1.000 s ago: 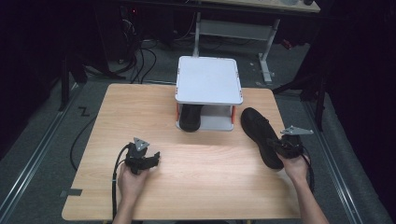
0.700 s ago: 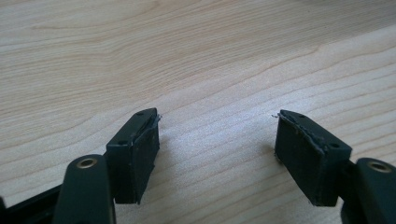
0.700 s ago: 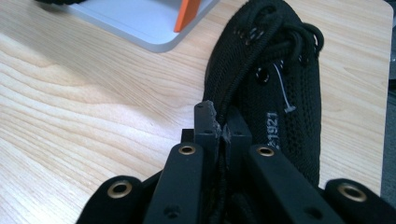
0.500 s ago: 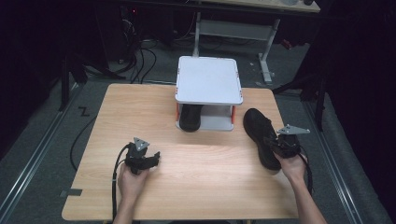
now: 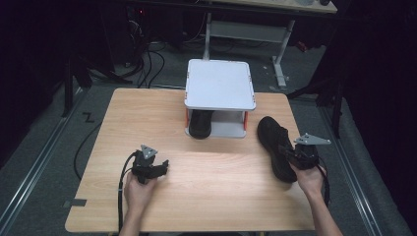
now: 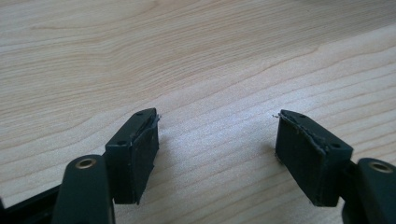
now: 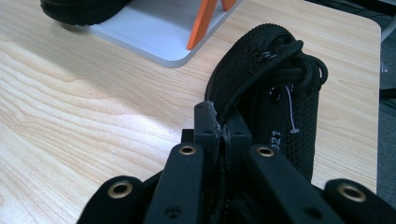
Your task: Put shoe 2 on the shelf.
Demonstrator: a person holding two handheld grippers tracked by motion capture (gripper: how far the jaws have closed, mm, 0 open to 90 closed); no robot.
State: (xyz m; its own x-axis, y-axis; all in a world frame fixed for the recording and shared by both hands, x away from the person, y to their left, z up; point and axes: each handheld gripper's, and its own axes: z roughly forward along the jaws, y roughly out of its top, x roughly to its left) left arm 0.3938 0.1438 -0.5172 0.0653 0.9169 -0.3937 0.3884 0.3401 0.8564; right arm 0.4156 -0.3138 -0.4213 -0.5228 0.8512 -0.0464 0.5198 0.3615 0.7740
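A black lace-up shoe (image 5: 273, 143) lies on the right side of the wooden table (image 5: 147, 118), toe pointing away. My right gripper (image 5: 290, 156) is shut on the shoe's collar edge. In the right gripper view the closed jaws (image 7: 222, 125) pinch the fabric rim of the shoe (image 7: 280, 107) beside the laces. My left gripper (image 5: 163, 166) rests at the front left of the table, open. Nothing but bare wood lies between its fingers (image 6: 217, 135). A second black shoe (image 5: 200, 124) sits under the white stand (image 5: 220, 83).
The white two-level stand with orange legs (image 7: 201, 23) is at the table's far middle, its lower plate (image 7: 149, 32) holding the second shoe (image 7: 79, 11). The table's right edge is close to the held shoe. Cables and desk legs lie on the floor behind.
My right hand has shifted a little to the right and up, taking the shoe along. The left gripper has stayed where it was.
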